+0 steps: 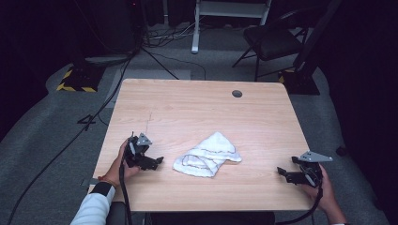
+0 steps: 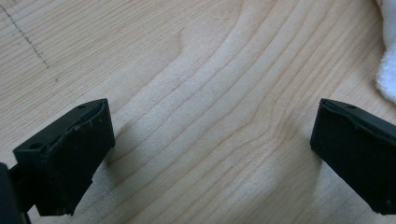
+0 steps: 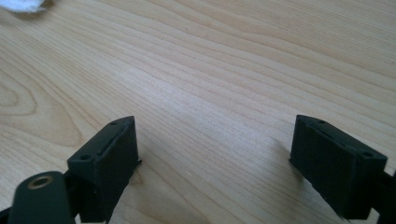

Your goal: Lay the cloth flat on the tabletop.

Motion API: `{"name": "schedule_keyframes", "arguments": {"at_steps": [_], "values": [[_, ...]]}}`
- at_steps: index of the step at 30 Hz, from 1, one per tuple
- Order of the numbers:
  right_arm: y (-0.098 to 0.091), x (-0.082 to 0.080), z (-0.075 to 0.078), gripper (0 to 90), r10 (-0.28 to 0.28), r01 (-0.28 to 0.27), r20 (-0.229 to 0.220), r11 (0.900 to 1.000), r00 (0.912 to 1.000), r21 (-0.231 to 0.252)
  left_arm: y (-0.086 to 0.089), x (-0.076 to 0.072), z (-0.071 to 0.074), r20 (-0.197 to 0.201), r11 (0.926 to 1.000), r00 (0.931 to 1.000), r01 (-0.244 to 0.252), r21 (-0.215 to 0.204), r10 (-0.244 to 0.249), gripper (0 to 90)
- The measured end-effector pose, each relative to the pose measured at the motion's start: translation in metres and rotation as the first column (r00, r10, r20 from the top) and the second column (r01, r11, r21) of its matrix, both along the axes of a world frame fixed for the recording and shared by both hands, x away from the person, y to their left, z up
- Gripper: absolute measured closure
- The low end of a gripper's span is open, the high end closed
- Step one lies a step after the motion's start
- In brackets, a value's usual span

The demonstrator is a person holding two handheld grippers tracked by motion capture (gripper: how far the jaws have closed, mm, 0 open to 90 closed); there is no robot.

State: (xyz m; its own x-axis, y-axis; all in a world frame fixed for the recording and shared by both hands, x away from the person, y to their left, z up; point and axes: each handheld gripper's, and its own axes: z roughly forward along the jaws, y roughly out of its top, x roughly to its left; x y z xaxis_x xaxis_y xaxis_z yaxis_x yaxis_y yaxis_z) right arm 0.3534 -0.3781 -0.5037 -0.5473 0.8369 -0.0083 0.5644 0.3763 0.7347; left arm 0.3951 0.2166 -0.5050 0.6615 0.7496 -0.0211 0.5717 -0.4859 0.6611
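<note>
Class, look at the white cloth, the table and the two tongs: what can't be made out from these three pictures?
- Cloth: bunched in the high view, so its inner folds and underside are hidden.
- Cloth: cut off by the left gripper view's right edge.
- Cloth: a scrap at the right gripper view's top edge.
- Dark round spot on the table: too small to identify.

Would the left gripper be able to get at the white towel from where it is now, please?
Probably yes: the left gripper is open and points at the white towel, with bare table between them and nothing in the way.
</note>
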Motion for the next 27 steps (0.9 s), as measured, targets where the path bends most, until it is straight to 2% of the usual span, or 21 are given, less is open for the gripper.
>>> {"name": "schedule_keyframes", "arguments": {"at_steps": [6,10,13,19,21,22,24,26,27], "values": [[0.000,0.000,0.000,15.0,0.002,-0.002,0.000,1.0000,1.0000,0.000,0.000,-0.004,0.000,-0.002,0.9973,0.9973,0.073,0.001,-0.073,0.0],[0.000,0.001,0.000,14.7,0.002,-0.002,-0.001,1.0000,1.0000,-0.001,-0.002,-0.005,0.000,-0.001,0.9964,0.9964,0.085,0.003,-0.085,0.0],[0.000,0.001,0.000,14.6,-0.001,0.001,-0.003,1.0000,1.0000,0.000,-0.008,-0.007,0.000,0.001,0.9914,0.9914,0.131,0.002,-0.131,0.0],[0.003,0.003,0.000,14.6,-0.008,0.008,-0.007,1.0000,0.9999,-0.003,-0.023,-0.009,0.002,-0.008,0.9827,0.9827,0.185,0.013,-0.185,0.4],[0.003,0.005,0.001,15.3,0.005,-0.006,-0.013,0.9999,0.9999,-0.010,-0.027,-0.010,0.002,-0.004,0.9781,0.9781,0.208,0.006,-0.208,3.2],[0.003,0.005,0.001,15.3,0.005,-0.006,-0.013,0.9999,0.9999,-0.010,-0.027,-0.010,0.002,-0.004,0.9781,0.9781,0.208,0.006,-0.208,3.9],[0.004,0.008,0.004,16.5,0.017,-0.019,-0.039,0.9995,0.9991,-0.027,-0.033,-0.011,0.003,-0.002,0.9725,0.9725,0.233,0.002,-0.233,5.0],[0.008,0.008,0.007,23.8,0.029,-0.030,-0.032,0.9985,0.9991,-0.045,-0.034,-0.011,0.005,-0.002,0.9687,0.9687,0.248,-0.002,-0.248,12.0],[0.012,0.007,0.008,26.9,0.036,-0.037,-0.021,0.9979,0.9991,-0.054,-0.033,-0.011,0.006,-0.015,0.9683,0.9685,0.248,-0.027,-0.249,16.1]]}}
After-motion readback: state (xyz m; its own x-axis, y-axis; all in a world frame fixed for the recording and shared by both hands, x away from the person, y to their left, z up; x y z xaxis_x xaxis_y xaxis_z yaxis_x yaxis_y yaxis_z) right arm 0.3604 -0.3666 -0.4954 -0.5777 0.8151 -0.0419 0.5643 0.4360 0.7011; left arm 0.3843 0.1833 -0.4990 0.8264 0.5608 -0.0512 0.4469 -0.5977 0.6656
